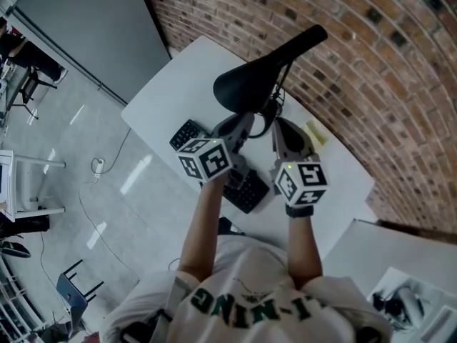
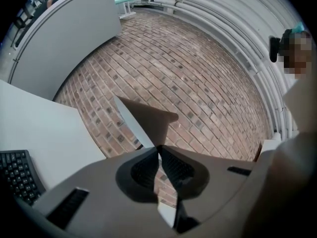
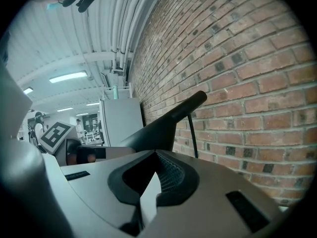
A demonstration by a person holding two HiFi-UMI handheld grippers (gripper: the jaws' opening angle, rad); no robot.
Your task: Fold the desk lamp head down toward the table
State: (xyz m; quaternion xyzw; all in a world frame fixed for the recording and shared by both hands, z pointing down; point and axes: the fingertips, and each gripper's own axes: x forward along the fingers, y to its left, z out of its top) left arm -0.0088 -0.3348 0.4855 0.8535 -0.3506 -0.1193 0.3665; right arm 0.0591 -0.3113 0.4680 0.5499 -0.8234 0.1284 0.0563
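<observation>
The black desk lamp head (image 1: 260, 73) slants above the white table (image 1: 178, 84), with its narrow end up toward the brick wall. In the right gripper view the lamp head (image 3: 171, 119) runs just beyond my jaws, its cord (image 3: 192, 140) behind it. My left gripper (image 1: 243, 123) sits below the head's wide end, and the lamp is hidden in the left gripper view. There my left gripper (image 2: 158, 150) has its tips together and nothing between them. My right gripper (image 1: 280, 128) is beside it, under the head. Its jaws (image 3: 157, 155) meet and hold nothing.
A black keyboard (image 1: 243, 188) lies on the table under my hands, and its corner (image 2: 15, 175) shows in the left gripper view. A yellow note (image 1: 317, 132) lies near the brick wall (image 1: 371, 56). The table's edge (image 1: 146, 98) drops to grey floor on the left.
</observation>
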